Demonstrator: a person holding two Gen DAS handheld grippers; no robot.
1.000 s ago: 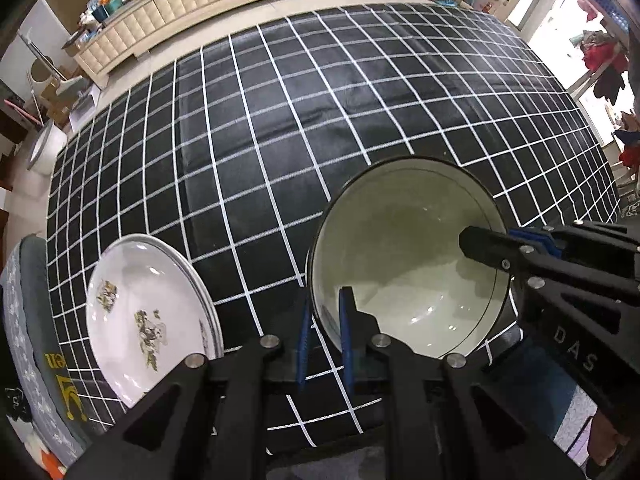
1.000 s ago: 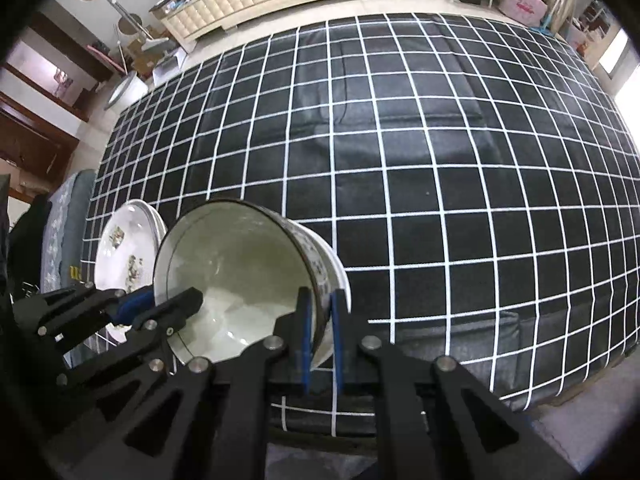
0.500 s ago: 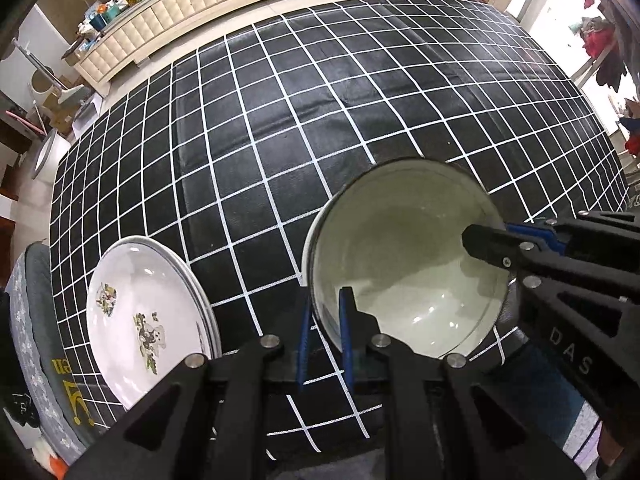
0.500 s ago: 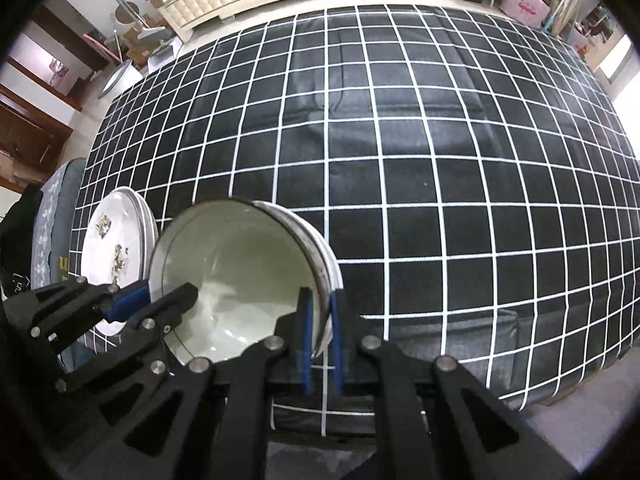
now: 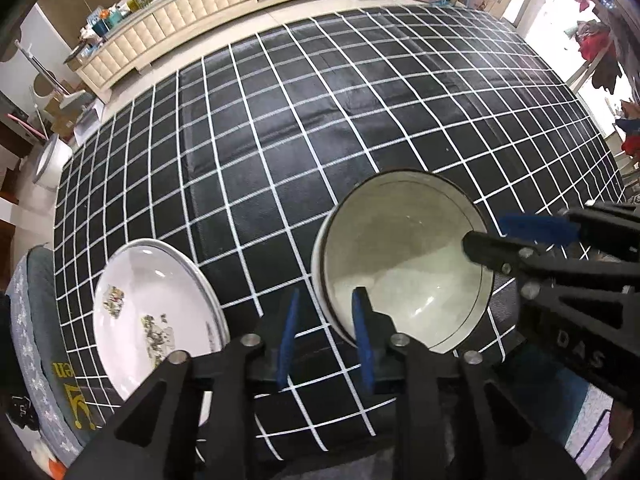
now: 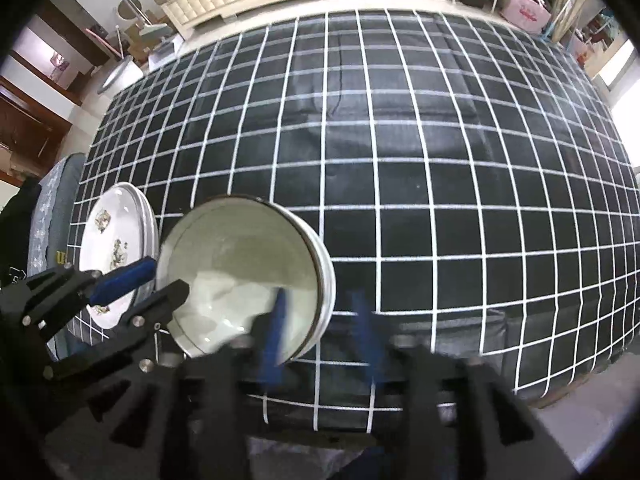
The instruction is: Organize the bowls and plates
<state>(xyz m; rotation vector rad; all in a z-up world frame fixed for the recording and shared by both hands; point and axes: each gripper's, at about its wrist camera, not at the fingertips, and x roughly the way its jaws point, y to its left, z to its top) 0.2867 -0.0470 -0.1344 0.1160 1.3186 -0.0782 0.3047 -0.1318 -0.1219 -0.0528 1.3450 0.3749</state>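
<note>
With the bowl (image 5: 404,264) now resting on the checked tabletop (image 5: 300,120) just beside the plates (image 5: 156,316), my left jaws (image 5: 326,336) and right jaws (image 6: 320,336) have just been opening off its rim (both hold nothing), so I should lift straight up without knocking it.

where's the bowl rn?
The bowl sits on the black grid cloth, right of the plate stack in the left wrist view. Both tongs straddle its rim with opened jaws, left and right.
</note>
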